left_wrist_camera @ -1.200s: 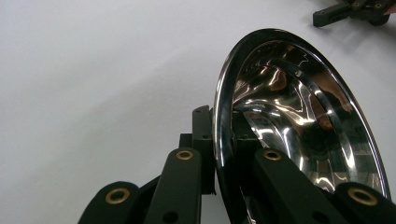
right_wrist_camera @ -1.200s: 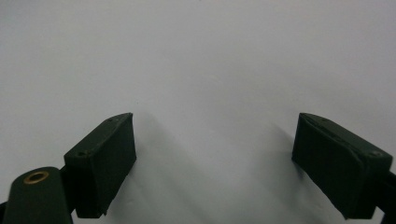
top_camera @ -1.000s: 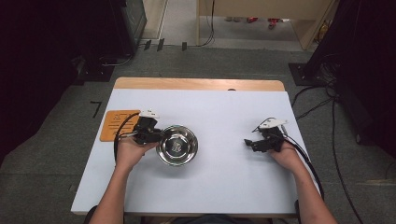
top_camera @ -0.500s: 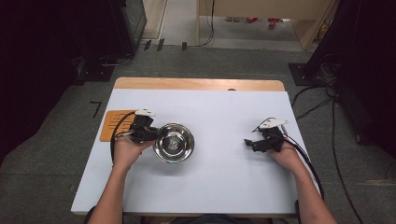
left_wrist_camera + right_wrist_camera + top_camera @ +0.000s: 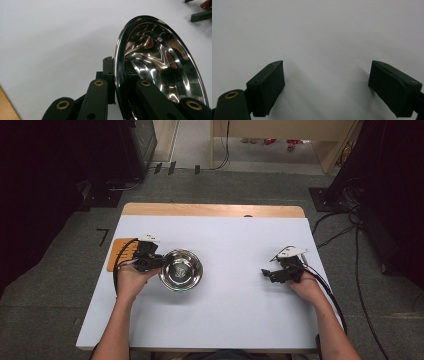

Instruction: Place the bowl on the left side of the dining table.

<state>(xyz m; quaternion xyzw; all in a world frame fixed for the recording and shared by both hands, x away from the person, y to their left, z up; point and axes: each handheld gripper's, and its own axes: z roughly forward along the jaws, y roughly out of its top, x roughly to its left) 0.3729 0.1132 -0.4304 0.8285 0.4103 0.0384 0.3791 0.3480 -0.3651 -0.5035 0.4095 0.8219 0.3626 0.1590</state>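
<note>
A shiny steel bowl [image 5: 181, 269] rests left of the table's middle. My left gripper [image 5: 159, 264] is shut on the bowl's left rim. In the left gripper view the rim of the bowl [image 5: 160, 67] stands on edge between my two black jaws, which clamp it from both sides. My right gripper [image 5: 265, 273] sits low over the white table [image 5: 240, 310] at the right, held by a hand. In the right gripper view its fingers [image 5: 268, 86] stand wide apart with bare white table between them.
An orange mat [image 5: 119, 254] lies at the table's left edge, partly under my left gripper's cable. A wooden strip [image 5: 210, 210] runs along the far edge. Black cables [image 5: 332, 295] trail off the right side. Dark equipment stands on the floor beyond.
My left gripper has drawn the bowl a little toward the left. The right gripper has stayed in place.
</note>
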